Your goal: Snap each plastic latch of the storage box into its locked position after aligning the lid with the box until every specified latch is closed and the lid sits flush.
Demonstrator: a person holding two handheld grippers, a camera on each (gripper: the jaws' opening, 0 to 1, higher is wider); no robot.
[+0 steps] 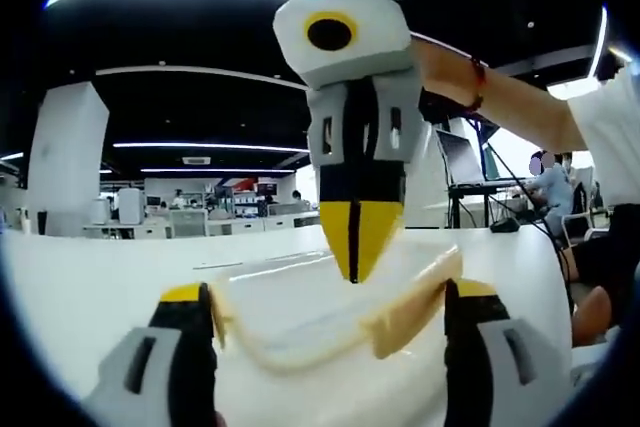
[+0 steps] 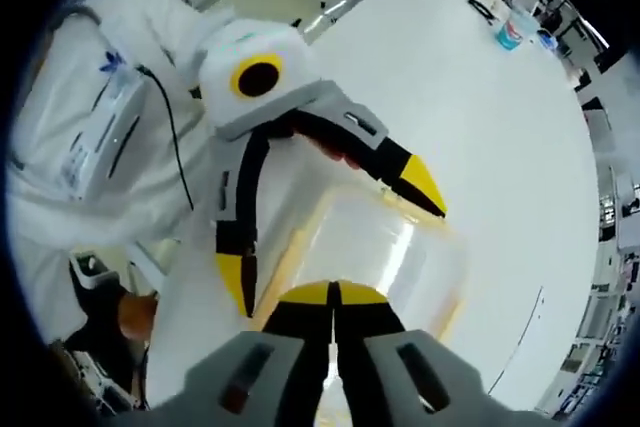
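Note:
The storage box [image 1: 290, 302] is clear with a pale yellow latch [image 1: 415, 312] and lies on a white table [image 1: 90, 287]. My left gripper [image 1: 330, 295] is open, and its two jaws straddle the box's end on either side of the latch. My right gripper [image 1: 355, 257] comes down from above, shut, with its yellow tips on the lid just behind the latch. In the right gripper view, my right gripper [image 2: 335, 297] is shut with its tips at the near rim of the box [image 2: 400, 247], and the left gripper [image 2: 335, 242] spreads wide around it.
The white table [image 2: 480, 77] stretches far beyond the box. A blue-and-white cup [image 2: 515, 27] stands at its far side. A person in white [image 2: 90, 97] is close by the left gripper. A laptop [image 1: 460, 157] and seated people are in the room behind.

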